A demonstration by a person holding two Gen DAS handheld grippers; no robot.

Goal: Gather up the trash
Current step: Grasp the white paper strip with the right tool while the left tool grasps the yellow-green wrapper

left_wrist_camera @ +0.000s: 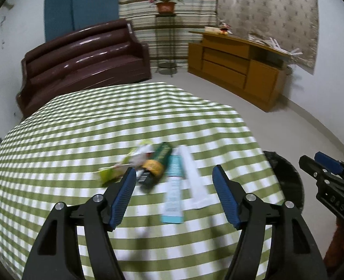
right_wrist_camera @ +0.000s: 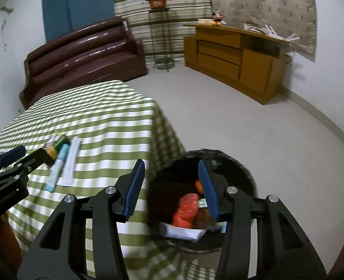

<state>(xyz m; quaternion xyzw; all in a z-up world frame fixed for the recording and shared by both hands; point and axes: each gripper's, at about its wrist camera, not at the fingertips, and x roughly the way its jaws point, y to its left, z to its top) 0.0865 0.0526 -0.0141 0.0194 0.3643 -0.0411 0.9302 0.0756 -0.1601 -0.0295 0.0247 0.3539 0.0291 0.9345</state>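
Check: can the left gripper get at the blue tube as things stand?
Probably yes. The left gripper is open and empty, and the blue tube lies flat on the table just ahead, nothing over it; a white wrapper lies alongside.

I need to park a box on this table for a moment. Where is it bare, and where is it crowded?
The checked tablecloth is bare across its far half toward the brown sofa, and along its left side. The crowded spot is the near right: a green wrapper, a dark green packet, a light blue tube and a white wrapper lie close together near the black bin.
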